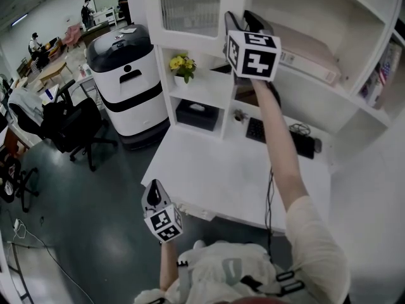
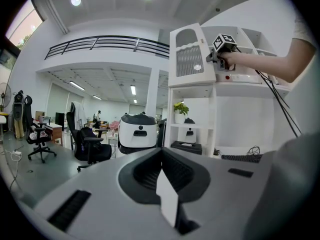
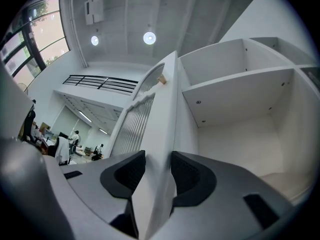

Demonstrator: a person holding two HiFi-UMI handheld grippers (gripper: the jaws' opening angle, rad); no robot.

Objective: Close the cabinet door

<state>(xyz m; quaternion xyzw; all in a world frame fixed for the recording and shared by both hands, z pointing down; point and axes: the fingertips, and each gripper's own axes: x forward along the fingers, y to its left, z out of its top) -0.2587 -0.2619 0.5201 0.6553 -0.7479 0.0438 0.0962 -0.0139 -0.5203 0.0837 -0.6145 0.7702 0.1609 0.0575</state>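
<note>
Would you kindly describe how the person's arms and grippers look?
The left gripper and right gripper are grey with dark ribbed pads, each bearing a white cube of black square markers. A black cable trails from the right one; the sleeve is short and light.

This is a big open office. Black rolling chairs (image 1: 73, 125) stand on the floor. A keyboard (image 1: 255, 130) lies on the white desk (image 1: 202, 170). People (image 1: 87, 11) work at far desks.

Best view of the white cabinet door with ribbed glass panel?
Left gripper view: nearly the whole white cabinet door with ribbed glass panel, open. Right gripper view shows only its edge between the right gripper's jaws; head view crops its top.
</note>
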